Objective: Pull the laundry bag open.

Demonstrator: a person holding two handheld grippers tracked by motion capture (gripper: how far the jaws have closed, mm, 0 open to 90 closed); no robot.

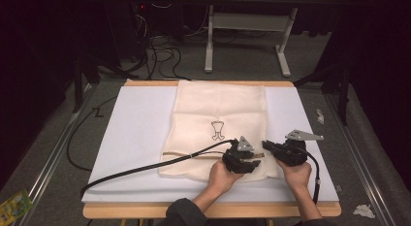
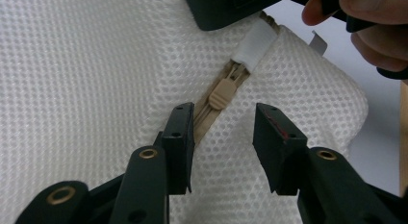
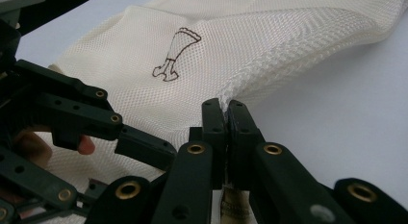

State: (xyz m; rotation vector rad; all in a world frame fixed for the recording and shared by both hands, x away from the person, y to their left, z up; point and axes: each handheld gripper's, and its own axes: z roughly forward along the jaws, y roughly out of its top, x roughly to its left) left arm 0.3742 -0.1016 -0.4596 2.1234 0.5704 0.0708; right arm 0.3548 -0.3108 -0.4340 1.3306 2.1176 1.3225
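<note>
Cream mesh laundry bag (image 1: 220,126) lies flat on the white table pad (image 1: 135,138), roughly centre, running from the far edge toward the person. It carries a small dark line drawing (image 1: 217,130) at mid-height. Both hands work at the bag's near right corner.

Right gripper (image 1: 265,146): jaws closed tight, pinching the bag's mesh edge. In the right gripper view (image 3: 225,113) the two black jaws meet with a fold of fabric clamped between them, and the fabric lifts off the pad there. Beige zipper tape hangs just below the pinch. The right hand (image 1: 295,172) holds that gripper low over the pad, grey triangular plate (image 1: 303,136) on top.

Left gripper (image 1: 253,163): jaws partly open, holding nothing. In the left gripper view (image 2: 223,123) the jaws straddle the beige zipper line, one jaw on each side, with the tan zipper pull (image 2: 222,92) just ahead of the gap. The pads aren't pressing on it. Whether the tips touch the mesh, I can't tell. A white fabric tab (image 2: 254,43) covers the zipper's end just beyond the pull, and the right gripper's body sits right past that.

The left hand (image 1: 220,175) comes in from the near edge. The left gripper's cable (image 1: 145,169) trails left across the bag and pad, off the table's near left corner.

The two grippers are close together, nearly tip to tip.
</note>
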